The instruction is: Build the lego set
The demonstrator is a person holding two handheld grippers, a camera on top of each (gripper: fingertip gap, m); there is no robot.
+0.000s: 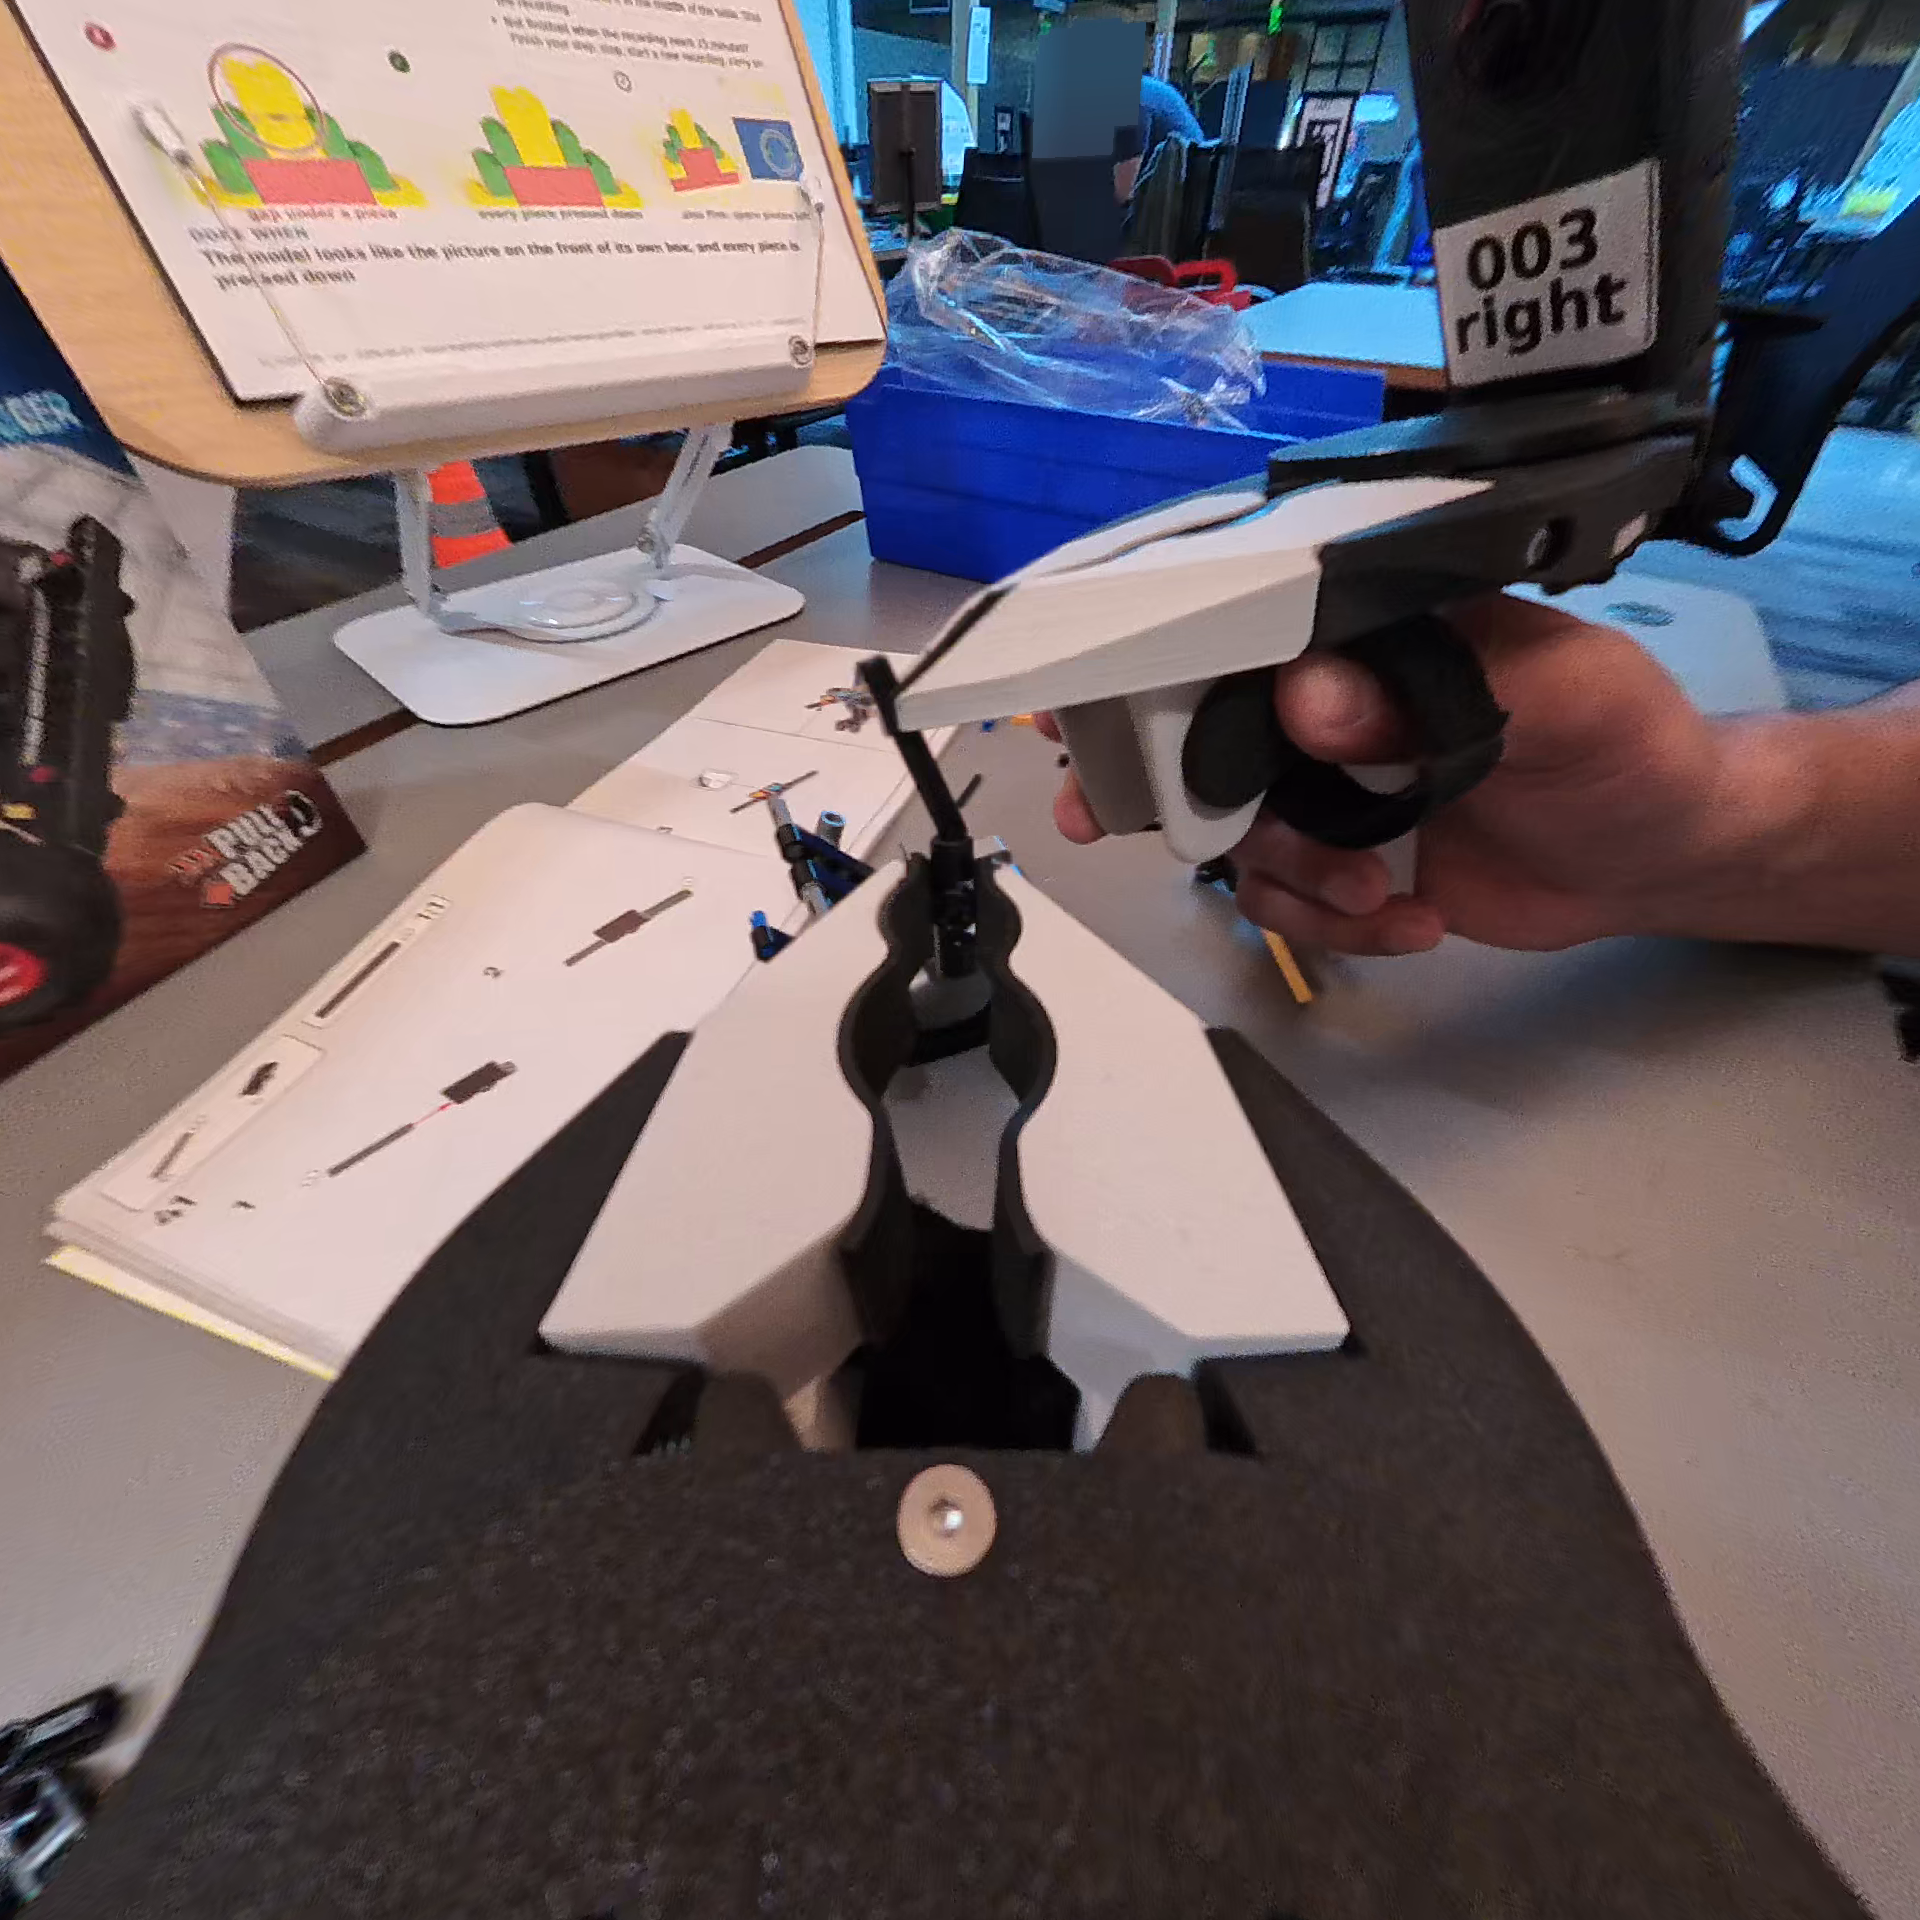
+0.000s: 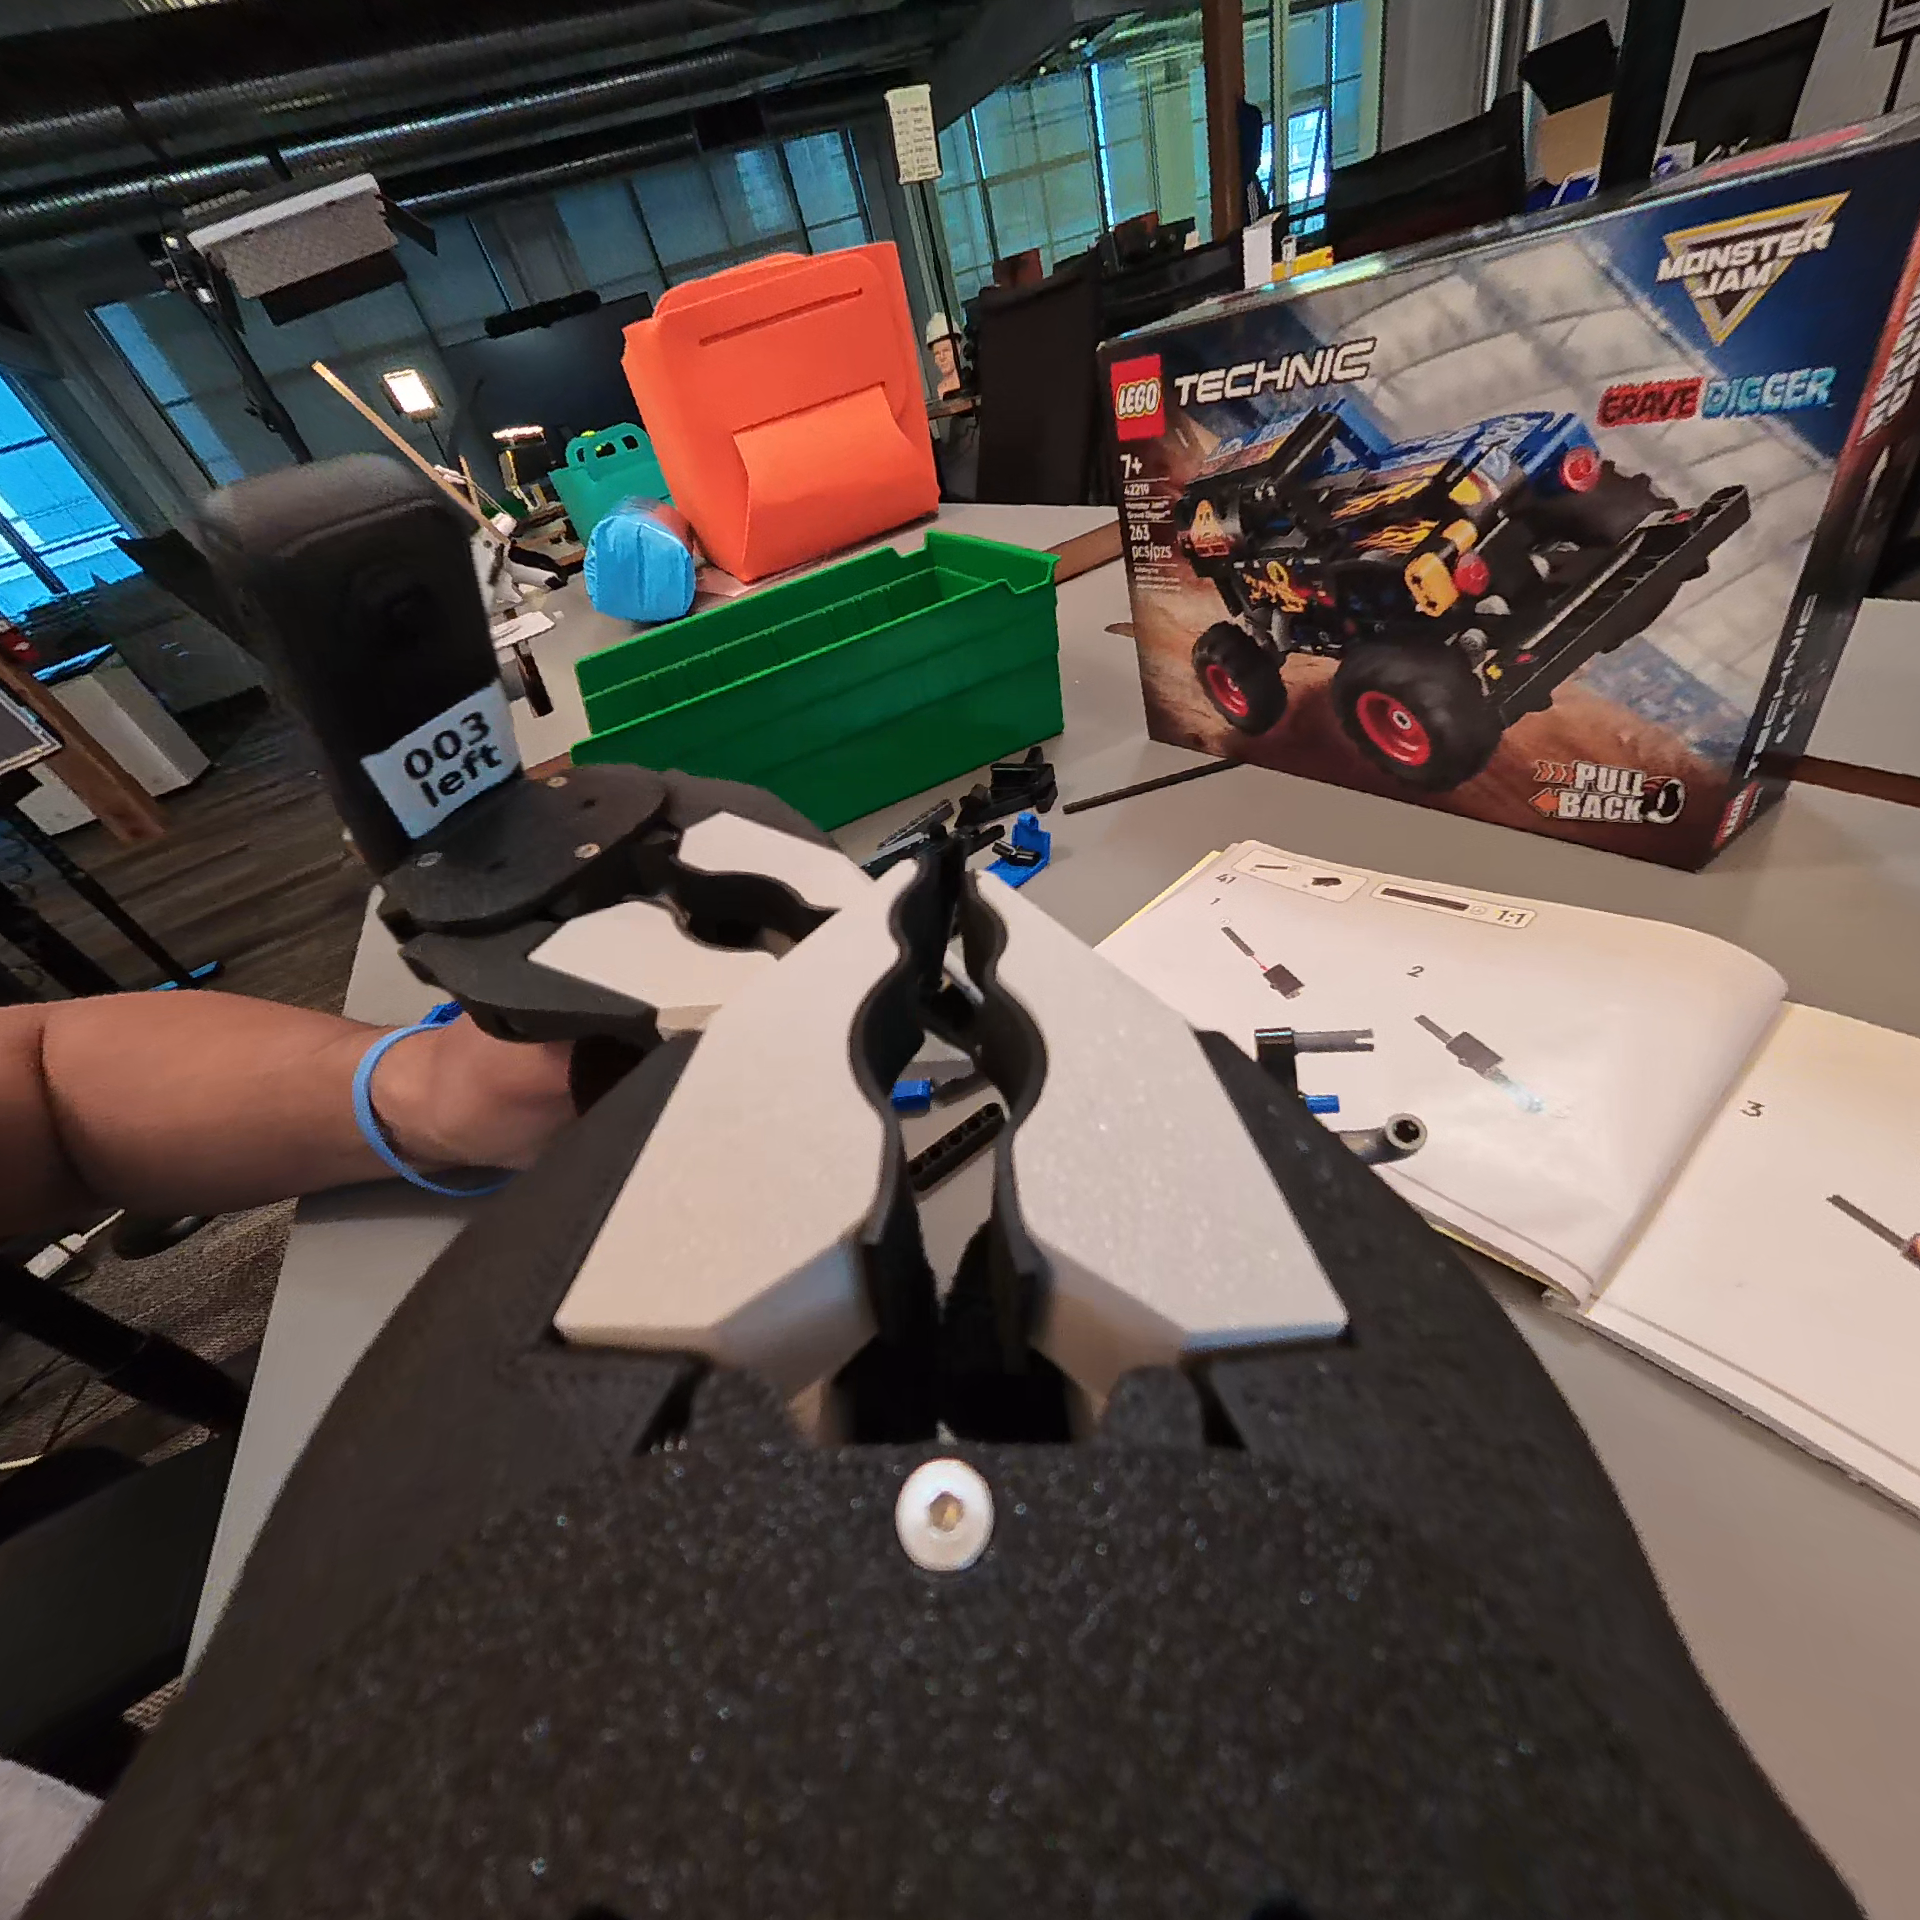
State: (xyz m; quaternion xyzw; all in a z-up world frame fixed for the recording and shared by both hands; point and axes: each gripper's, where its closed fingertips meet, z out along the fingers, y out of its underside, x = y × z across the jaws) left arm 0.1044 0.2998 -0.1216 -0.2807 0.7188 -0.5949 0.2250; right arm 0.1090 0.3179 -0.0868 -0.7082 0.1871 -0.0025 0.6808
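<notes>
Left gripper fingers nearly closed, pinching a small black part at the tips. Right gripper also closed tight on a thin black rod, coming in from the right and tilted down toward the left's tips. Right hand wraps the trigger grip; left hand under its handle, forearm level.
</notes>
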